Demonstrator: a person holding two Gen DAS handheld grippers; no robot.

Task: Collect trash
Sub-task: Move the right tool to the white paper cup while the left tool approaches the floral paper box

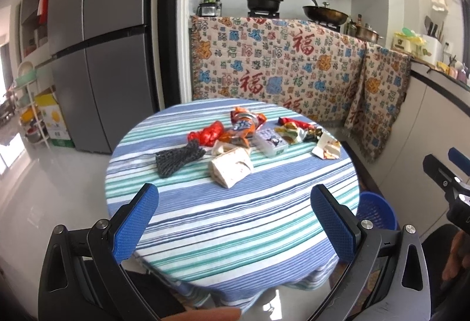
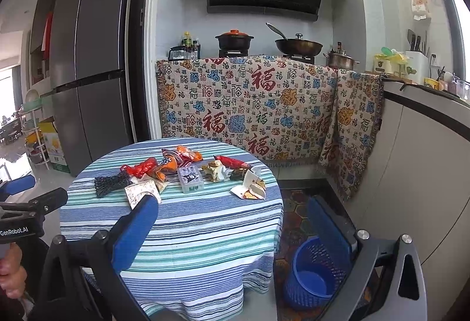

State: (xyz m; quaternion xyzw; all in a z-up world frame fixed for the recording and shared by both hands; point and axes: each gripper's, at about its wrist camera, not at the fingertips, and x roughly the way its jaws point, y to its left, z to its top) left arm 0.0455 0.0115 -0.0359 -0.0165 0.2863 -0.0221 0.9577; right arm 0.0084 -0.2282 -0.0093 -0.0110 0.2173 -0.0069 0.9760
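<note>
With both the left gripper (image 1: 235, 221) and right gripper (image 2: 235, 232) spread wide and empty, light wrappers (image 2: 246, 188) risk missing the floor-level blue mesh bin (image 2: 311, 274) beside the table (image 2: 205, 232).

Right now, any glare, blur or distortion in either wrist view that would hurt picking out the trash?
Left wrist view: heavy fisheye bending of the fridge, black corner vignette, window glare on the floor; wrappers on the table stay sharp. Right wrist view: same barrel warp, blown-out window at the left edge; blue basket evenly lit, trash slightly soft but legible.
</note>
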